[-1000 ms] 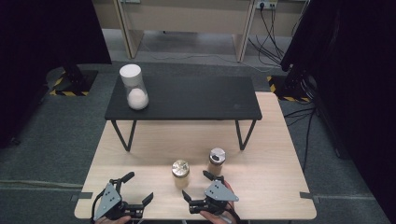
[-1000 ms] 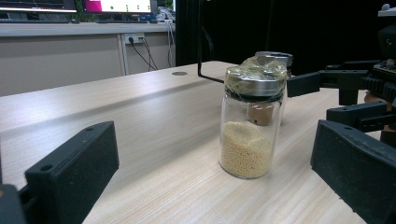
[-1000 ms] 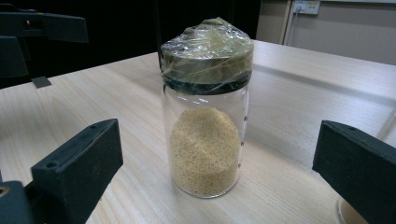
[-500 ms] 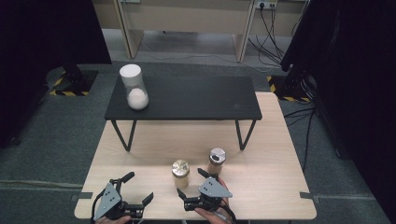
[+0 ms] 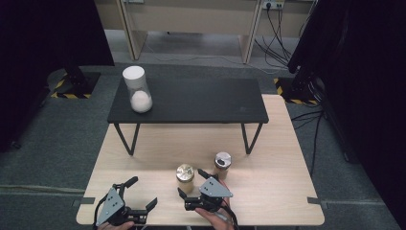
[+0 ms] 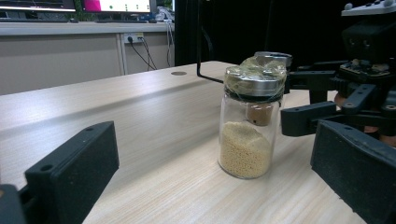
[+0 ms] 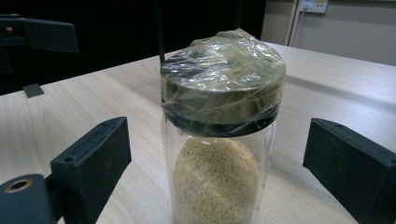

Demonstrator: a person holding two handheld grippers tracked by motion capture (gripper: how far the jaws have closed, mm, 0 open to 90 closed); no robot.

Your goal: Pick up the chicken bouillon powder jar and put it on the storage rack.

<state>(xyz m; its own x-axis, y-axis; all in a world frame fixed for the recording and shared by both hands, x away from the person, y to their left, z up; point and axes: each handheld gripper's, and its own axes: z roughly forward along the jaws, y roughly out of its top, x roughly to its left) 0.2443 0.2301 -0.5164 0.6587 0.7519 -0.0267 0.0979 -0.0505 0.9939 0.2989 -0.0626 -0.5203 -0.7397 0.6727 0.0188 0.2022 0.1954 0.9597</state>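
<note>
Wooden table [image 5: 287, 191] lies bare rightward; right gripper [image 5: 196, 184], closing, unclenched, straddles jar [image 5: 185, 175].

No text, label, brand or number is legible anywhere. The only sign is the yellow-and-black hazard striping [image 5: 72, 88] on the dark floor plates on either side of the long black low table [image 5: 191, 100].

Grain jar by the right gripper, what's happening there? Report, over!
Right gripper open, jaws just been closing, either side of the grain jar, not touching. Left gripper open, holding nothing. Jar upright on the table, lid on. Second jar close behind.
</note>
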